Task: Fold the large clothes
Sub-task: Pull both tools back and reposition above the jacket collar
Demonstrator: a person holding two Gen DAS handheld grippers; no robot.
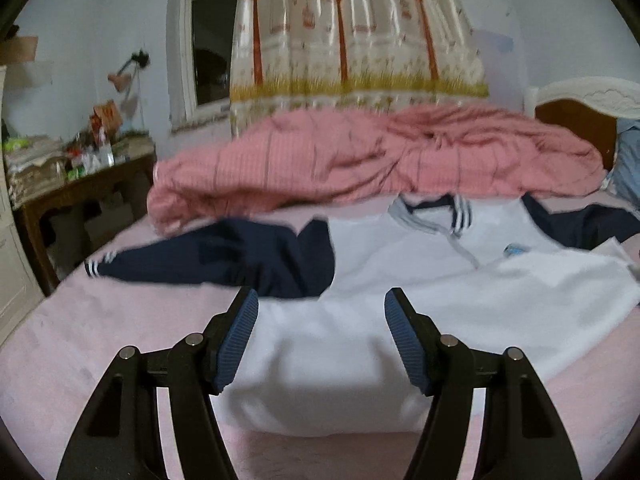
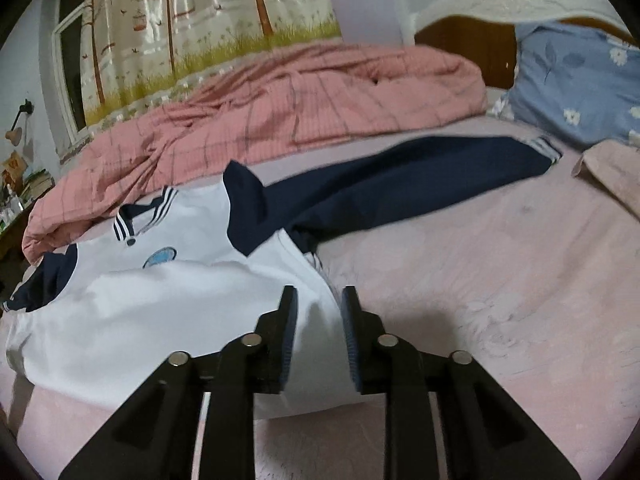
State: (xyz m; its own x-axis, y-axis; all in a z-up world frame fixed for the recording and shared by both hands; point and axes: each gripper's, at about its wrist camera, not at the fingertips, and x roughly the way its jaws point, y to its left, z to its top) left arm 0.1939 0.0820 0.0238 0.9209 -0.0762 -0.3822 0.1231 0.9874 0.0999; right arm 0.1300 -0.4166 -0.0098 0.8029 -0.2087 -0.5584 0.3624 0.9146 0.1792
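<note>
Spread across the near half of the bed (image 1: 72,340), on the pink sheet, lies the jacket (image 1: 360,340), white body with navy sleeves, front side up with the collar (image 1: 432,210) toward the far edge where a rumpled pink quilt (image 1: 380,152) is bunched up. Its hem sits closest to the near edge of the bed. From the left wrist camera, the left sleeve (image 1: 216,256) stretches out toward the left side of the bed, with white stripes on the cuff. From the right wrist camera, the right sleeve (image 2: 400,176) runs out toward the headboard end, its striped cuff ending near a blue flowered pillow (image 2: 576,84). The left gripper (image 1: 320,300) hangs over the white hem area with its jaws pretty wide and nothing pinched between them, just cloth showing below the gap. The right gripper (image 2: 319,292) is at the right side edge of the white body, jaws narrow; the cloth edge shows in the gap between them, but I honestly can't tell whether the pads are actually pressing on it. Behind the bed there's a curtain (image 1: 356,28) printed with trees and a dark window (image 1: 208,40), plus a cluttered wooden side table (image 1: 80,184) off the left side of the bed.
</note>
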